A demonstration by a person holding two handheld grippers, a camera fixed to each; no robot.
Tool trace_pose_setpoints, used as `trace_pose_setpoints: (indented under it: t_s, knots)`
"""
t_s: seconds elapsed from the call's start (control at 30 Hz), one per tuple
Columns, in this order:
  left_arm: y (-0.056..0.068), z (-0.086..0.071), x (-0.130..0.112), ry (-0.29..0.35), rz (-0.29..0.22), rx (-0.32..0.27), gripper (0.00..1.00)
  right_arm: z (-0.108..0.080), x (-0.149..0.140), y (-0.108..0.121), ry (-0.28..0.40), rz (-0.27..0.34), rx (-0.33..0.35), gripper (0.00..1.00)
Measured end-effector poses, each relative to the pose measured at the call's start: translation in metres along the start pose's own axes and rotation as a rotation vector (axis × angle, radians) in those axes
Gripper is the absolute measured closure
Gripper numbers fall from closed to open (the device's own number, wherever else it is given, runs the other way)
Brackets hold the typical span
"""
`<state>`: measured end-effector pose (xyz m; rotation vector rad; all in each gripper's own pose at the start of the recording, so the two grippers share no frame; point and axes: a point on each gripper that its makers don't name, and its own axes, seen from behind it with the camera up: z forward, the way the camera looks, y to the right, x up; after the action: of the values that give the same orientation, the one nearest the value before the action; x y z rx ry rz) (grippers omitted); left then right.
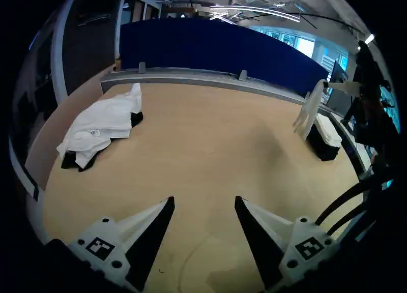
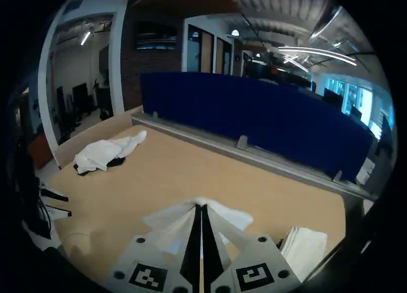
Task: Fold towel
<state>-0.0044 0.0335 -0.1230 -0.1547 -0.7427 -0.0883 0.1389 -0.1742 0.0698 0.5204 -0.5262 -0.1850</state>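
My right gripper (image 2: 201, 207) is shut on a white towel (image 2: 229, 217), which spreads out to both sides of the fingertips above the wooden table (image 2: 168, 181). In the left gripper view that same towel (image 1: 309, 112) hangs in the air at the far right, over a stack of folded white towels (image 1: 328, 130) on a black base. My left gripper (image 1: 203, 200) is open with nothing between its fingers, low over the near part of the table (image 1: 213, 140). A loose pile of white towels (image 1: 99, 125) lies at the table's left side, also seen far left as the pile (image 2: 104, 153).
A blue divider panel (image 1: 213, 49) on a grey rail runs along the table's far edge. A person (image 1: 369, 99) stands at the right. The folded stack (image 2: 305, 244) sits near the table's right edge. Black cables (image 1: 351, 201) cross the lower right.
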Motion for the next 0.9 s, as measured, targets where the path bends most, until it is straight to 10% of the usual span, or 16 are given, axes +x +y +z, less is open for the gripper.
trace_pose_setpoints:
  t_s: [0.9]
  knots:
    - [0.003,-0.001,-0.004,-0.013,0.008,0.011,0.13,-0.006,0.025,0.165,-0.020,0.026,-0.186,0.99]
